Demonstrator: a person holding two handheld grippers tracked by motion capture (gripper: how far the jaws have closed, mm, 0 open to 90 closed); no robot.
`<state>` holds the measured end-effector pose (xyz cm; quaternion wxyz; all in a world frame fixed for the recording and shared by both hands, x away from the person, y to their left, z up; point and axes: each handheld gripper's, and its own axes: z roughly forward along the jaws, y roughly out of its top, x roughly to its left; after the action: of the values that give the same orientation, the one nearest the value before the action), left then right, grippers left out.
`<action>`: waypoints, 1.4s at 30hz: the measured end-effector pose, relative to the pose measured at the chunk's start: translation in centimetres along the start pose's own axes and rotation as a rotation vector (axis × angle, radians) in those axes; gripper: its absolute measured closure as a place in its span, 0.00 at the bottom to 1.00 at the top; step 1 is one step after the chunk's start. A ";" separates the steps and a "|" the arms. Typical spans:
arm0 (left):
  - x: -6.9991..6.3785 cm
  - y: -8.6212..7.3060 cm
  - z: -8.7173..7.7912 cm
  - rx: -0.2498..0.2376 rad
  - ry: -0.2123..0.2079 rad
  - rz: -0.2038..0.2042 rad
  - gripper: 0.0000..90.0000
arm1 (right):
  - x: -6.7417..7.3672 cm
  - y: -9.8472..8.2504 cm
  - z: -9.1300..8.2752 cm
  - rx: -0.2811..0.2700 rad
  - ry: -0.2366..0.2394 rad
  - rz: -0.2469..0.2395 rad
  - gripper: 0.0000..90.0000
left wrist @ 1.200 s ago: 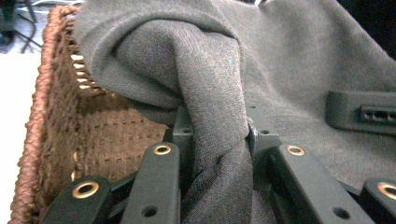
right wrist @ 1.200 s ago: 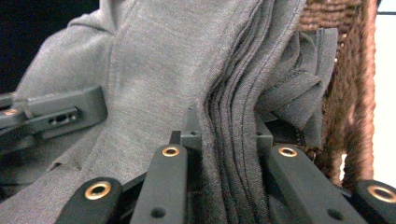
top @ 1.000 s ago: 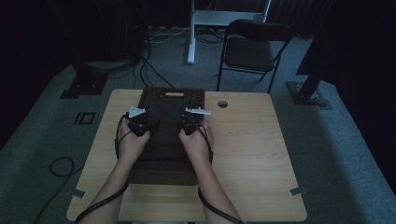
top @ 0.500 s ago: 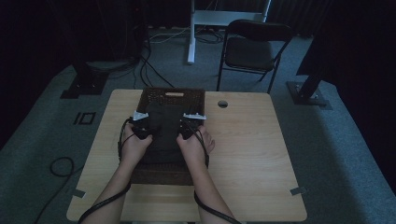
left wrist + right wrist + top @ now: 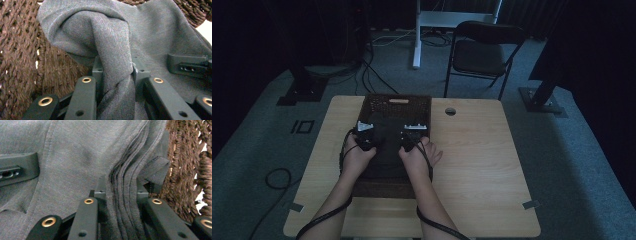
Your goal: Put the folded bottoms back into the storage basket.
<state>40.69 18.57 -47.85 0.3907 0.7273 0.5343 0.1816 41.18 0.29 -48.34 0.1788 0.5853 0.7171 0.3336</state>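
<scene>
Cloth point(image 5: 117, 50) is pinched by both the left gripper point(image 5: 116, 77) and the right gripper point(image 5: 122, 200) inside the basket point(image 5: 397, 102); it may catch on the woven wall beside it.

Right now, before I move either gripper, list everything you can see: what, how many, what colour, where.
wicker basket: one, dark brown, on the table's far left half.
grey garment: one, grey knit, lying in the basket; a bunched fold is pinched in each gripper.
table: one, light wood, centre; a round cable hole near its far edge.
folding chair: one, black, beyond the table.
white stand: one, on the floor left of the chair.
cables: several, black, on the grey carpet.
left gripper: black, shut on the garment by the basket's wall.
right gripper: black, shut on stacked garment folds beside the weave.
hands: two, holding the grippers over the basket.
</scene>
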 end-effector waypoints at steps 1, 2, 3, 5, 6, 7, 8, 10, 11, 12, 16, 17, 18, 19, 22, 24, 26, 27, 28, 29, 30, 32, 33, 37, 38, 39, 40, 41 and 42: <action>0.0 0.0 0.0 0.000 0.002 0.002 0.79 | 0.0 0.0 0.0 -0.002 -0.001 0.001 0.79; 0.0 0.0 0.0 0.002 0.006 0.004 0.78 | 0.0 0.0 0.1 -0.004 -0.005 0.000 0.79; 0.0 -0.1 0.0 0.008 0.010 0.006 0.78 | 0.1 0.0 0.1 0.002 -0.009 -0.005 0.79; -0.1 -0.1 0.2 0.023 0.021 0.020 0.77 | 0.1 0.0 0.2 0.005 -0.016 -0.014 0.77; -0.1 -0.2 0.2 0.026 0.022 0.019 0.77 | 0.1 -0.1 0.3 0.010 -0.024 -0.023 0.76; -0.1 -0.2 0.2 0.029 0.024 0.018 0.77 | 0.2 -0.1 0.3 0.015 -0.030 -0.027 0.74; -0.1 -0.2 0.2 0.030 0.028 0.017 0.76 | 0.2 -0.1 0.4 0.016 -0.042 -0.042 0.72; 0.1 -0.2 0.1 0.022 0.038 -0.006 0.72 | 0.4 -0.1 0.6 0.017 -0.059 -0.054 0.66; 0.3 -0.2 0.1 0.012 0.048 -0.008 0.68 | 0.4 -0.2 0.6 0.005 -0.064 -0.057 0.63; 0.4 -0.2 0.1 0.011 0.045 -0.015 0.65 | 0.5 -0.2 0.7 -0.005 -0.067 -0.054 0.60; -0.4 -0.2 0.5 0.061 0.055 0.053 0.40 | 0.7 -0.2 0.7 -0.029 -0.050 -0.017 0.49; -0.5 -0.2 0.6 0.061 0.064 0.039 0.37 | 0.7 -0.2 0.7 -0.030 -0.038 -0.012 0.47; -0.6 -0.2 0.6 0.062 0.066 0.039 0.34 | 0.7 -0.2 0.7 -0.029 -0.032 -0.012 0.46; -0.7 -0.2 0.6 0.060 0.072 0.042 0.32 | 0.7 -0.2 0.6 -0.030 -0.029 -0.014 0.46; -0.9 0.0 0.3 0.054 0.075 0.038 0.28 | 0.7 -0.1 0.5 -0.035 -0.011 -0.036 0.40; -0.8 0.3 -0.1 0.041 0.071 0.011 0.25 | 0.9 0.0 0.3 -0.048 -0.022 -0.081 0.39; -0.8 0.4 -0.3 0.044 0.064 0.007 0.24 | 1.0 0.2 0.0 -0.068 -0.033 -0.122 0.35; -0.9 0.5 -0.4 0.045 0.058 0.003 0.24 | 0.9 0.4 -0.2 -0.063 -0.030 -0.120 0.33; -0.9 0.5 -0.5 0.046 0.052 -0.001 0.23 | 0.9 0.6 -0.5 -0.053 -0.038 -0.107 0.33; -1.0 0.6 -0.6 0.045 0.052 0.002 0.22 | 0.9 0.8 -0.8 -0.054 -0.038 -0.102 0.33; -1.0 0.6 -0.6 0.045 0.052 0.002 0.21 | 0.9 0.8 -0.8 -0.054 -0.038 -0.102 0.33; -1.4 0.8 -1.0 0.036 0.069 0.015 0.20 | 0.8 1.5 -1.7 -0.108 -0.022 -0.119 0.28; -1.5 0.9 -1.1 0.035 0.078 0.028 0.20 | 0.8 1.6 -1.9 -0.104 -0.023 -0.122 0.27; -1.8 1.4 -1.7 0.008 0.078 0.050 0.18 | 0.6 2.3 -2.9 -0.137 -0.043 -0.133 0.27; -2.0 1.6 -1.9 0.010 0.064 0.050 0.18 | 0.6 2.4 -3.0 -0.142 -0.038 -0.139 0.27; -2.1 1.8 -2.0 0.007 0.058 0.054 0.18 | 0.6 2.5 -3.2 -0.144 -0.030 -0.133 0.27; -2.2 2.0 -2.1 -0.004 0.050 0.056 0.18 | 0.5 2.5 -3.2 -0.153 -0.018 -0.127 0.27; -2.2 2.1 -2.3 -0.014 0.039 0.045 0.18 | 0.6 2.6 -3.3 -0.160 -0.006 -0.134 0.25; -2.2 2.3 -2.5 -0.019 0.036 0.034 0.18 | 0.6 2.6 -3.4 -0.160 0.006 -0.148 0.24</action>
<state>39.67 17.14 -44.21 0.3848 0.7292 0.5270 0.2061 40.75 0.22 -44.04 0.2470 0.5138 0.7299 0.3771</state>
